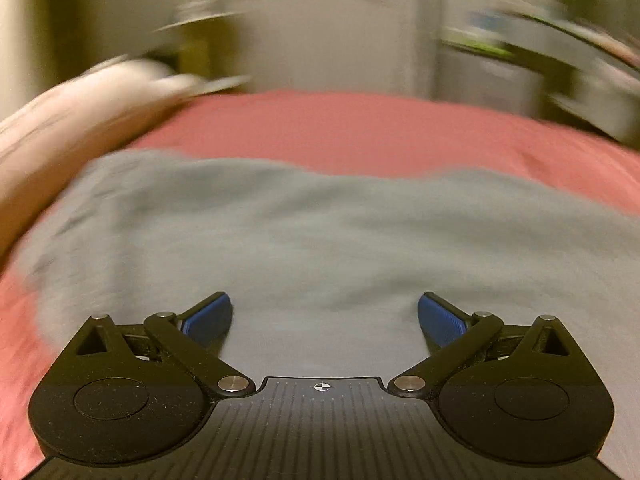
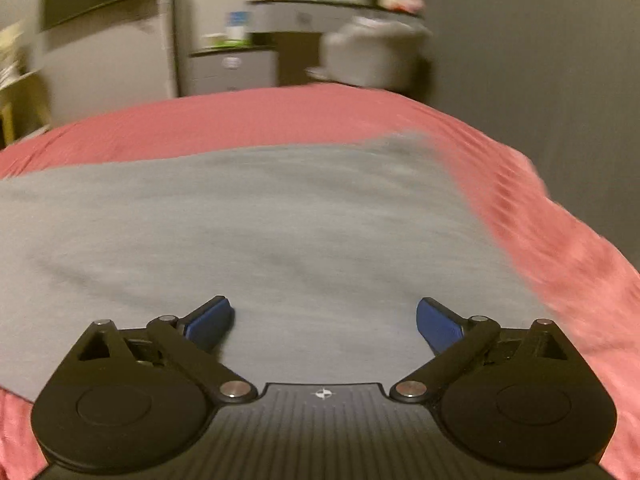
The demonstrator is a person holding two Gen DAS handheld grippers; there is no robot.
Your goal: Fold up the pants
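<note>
The grey pants [image 1: 304, 240] lie spread flat on the red bedspread [image 1: 360, 132], their long axis running crosswise ahead of both grippers. The left gripper [image 1: 325, 316] and the right gripper [image 2: 325, 320] stand wide with nothing between the pads — the right one nearer the cloth's right-hand end by the bed's edge.

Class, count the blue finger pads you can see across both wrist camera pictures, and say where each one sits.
4. The left gripper shows one pad left and one right; the right gripper likewise, left and right. All hang apart above the grey pants.
</note>
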